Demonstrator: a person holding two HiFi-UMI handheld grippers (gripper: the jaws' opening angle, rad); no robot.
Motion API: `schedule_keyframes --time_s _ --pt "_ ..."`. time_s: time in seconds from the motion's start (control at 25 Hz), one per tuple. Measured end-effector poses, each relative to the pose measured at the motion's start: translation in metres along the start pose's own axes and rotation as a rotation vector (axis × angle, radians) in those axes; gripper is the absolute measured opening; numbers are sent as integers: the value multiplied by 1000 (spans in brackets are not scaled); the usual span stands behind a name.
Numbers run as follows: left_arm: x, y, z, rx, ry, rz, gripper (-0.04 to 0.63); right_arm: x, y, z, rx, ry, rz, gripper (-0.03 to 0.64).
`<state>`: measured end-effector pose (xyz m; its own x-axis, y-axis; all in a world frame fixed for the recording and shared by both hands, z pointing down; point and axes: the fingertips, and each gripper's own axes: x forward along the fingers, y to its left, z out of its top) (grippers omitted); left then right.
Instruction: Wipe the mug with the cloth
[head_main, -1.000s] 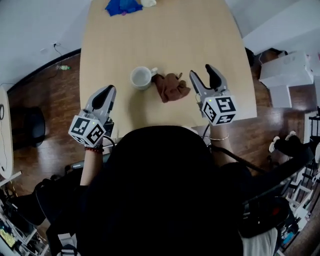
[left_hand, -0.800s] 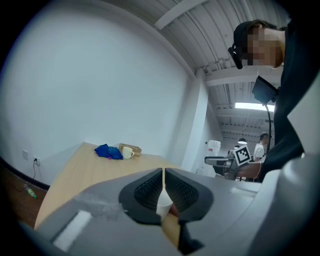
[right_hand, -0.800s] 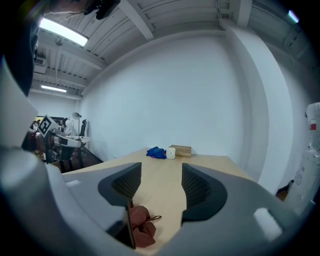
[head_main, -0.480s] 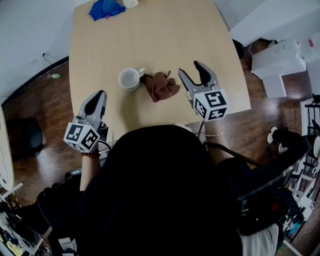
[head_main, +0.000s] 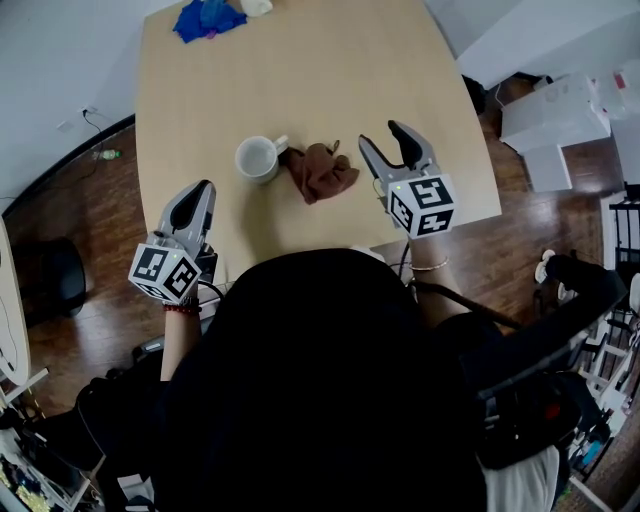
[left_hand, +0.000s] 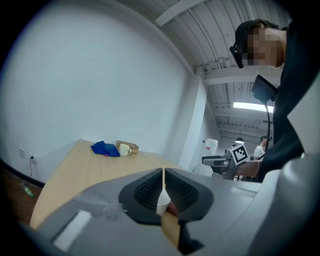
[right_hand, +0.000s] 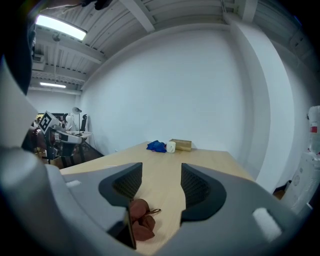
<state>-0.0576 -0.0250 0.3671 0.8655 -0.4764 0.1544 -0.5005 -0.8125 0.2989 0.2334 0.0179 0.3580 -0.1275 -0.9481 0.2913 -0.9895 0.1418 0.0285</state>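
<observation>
A light wooden table (head_main: 400, 90) with a bare, matte top carries five things. Slightly toward 7 o'clock from its middle stands a white ceramic mug (head_main: 258, 158), upright with its mouth up and its handle turned to 3 o'clock. A crumpled brown cloth (head_main: 320, 170) lies right at that handle. In the far corner at 11 o'clock lies a bunched blue cloth (head_main: 208, 17). A small white cup (right_hand: 171, 146) stands at its 3 o'clock, with a flat brown cardboard box (right_hand: 181, 144) just beside the cup.

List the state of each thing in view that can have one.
mug: upright on the table, untouched.
brown cloth: crumpled beside the mug's handle, not held.
left gripper: shut, empty.
right gripper: open, empty, jaws just closed slightly.
blue cloth: bunched at the table's far end.
</observation>
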Motion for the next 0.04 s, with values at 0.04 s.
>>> schedule_keyframes --time_s 0.04 --pt "1 -1 0 -1 -1 1 8 0 0 0 -1 0 2 242"
